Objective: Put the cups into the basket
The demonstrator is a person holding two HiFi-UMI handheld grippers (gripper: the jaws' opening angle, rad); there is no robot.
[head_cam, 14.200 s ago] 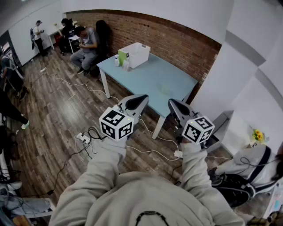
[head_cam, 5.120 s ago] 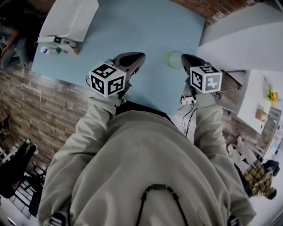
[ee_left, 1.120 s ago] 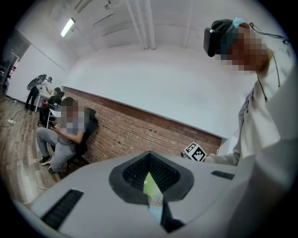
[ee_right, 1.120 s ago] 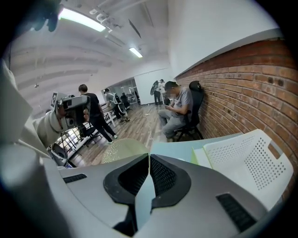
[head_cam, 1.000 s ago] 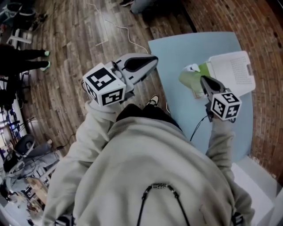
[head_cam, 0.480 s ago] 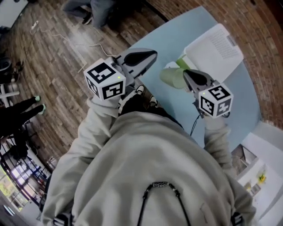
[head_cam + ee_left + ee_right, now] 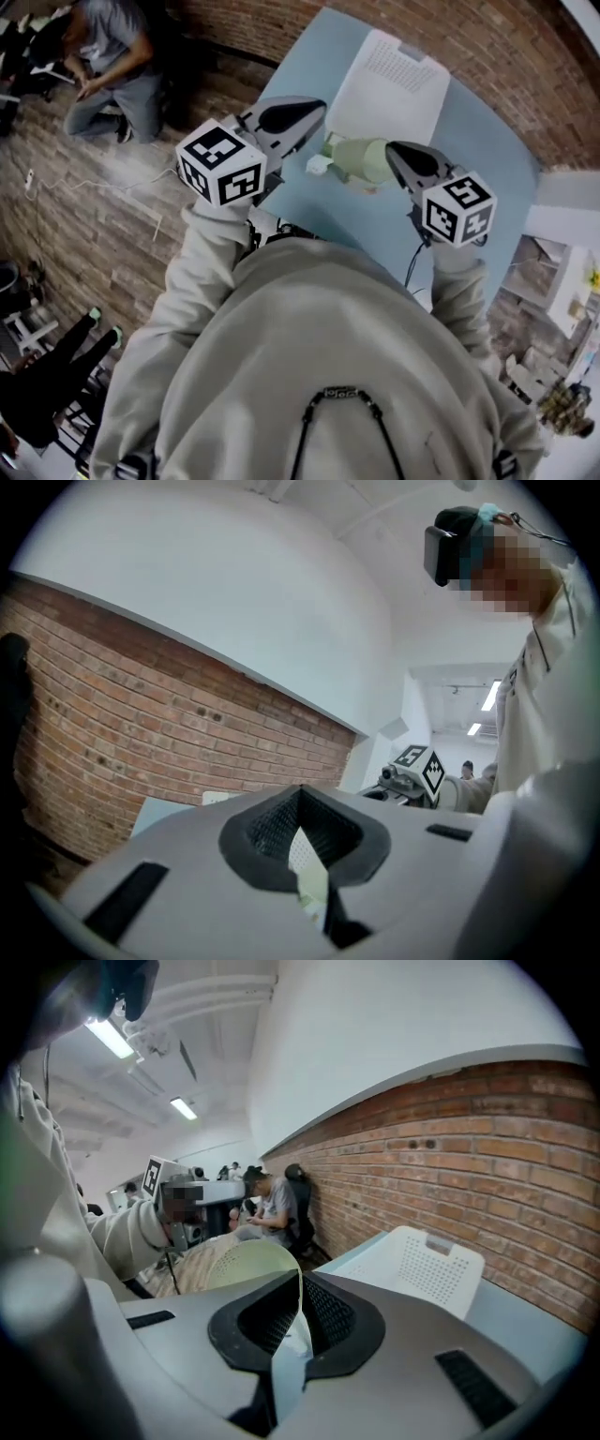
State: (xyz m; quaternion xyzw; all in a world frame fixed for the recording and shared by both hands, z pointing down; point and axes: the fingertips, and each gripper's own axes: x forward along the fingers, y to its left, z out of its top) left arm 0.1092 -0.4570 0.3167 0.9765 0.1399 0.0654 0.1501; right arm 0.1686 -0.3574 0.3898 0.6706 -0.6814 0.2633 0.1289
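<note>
since the frame half a second ago the head view has swung round: the white basket (image 7: 394, 80) has slid from the upper right of the frame to the upper centre, and a seated person (image 7: 111, 66) now shows in the upper left, on the wooden floor (image 7: 84, 216) by the brick wall (image 7: 506, 56). right gripper (image 7: 390, 150) and pale green cup (image 7: 361, 159) sit close to where they were in the frame, just right of centre.

the right claw is closed on the cup's thin wall; in the right gripper view the wall runs as a pale sliver between the two jaws. the cup lies on its side, sticking out to the left of the claw, above the light blue counter (image 7: 469, 131). in the head view it meets the lower edge of the basket; in the right gripper view the basket stands to the right of the cup and the cup is outside it.

the left gripper (image 7: 317, 111) is at centre left, over the counter's left edge, just left of the cup and apart from it. its claw is narrow, the jaws drawn together to a thin slit through which a strip of the perforated basket shows.
</note>
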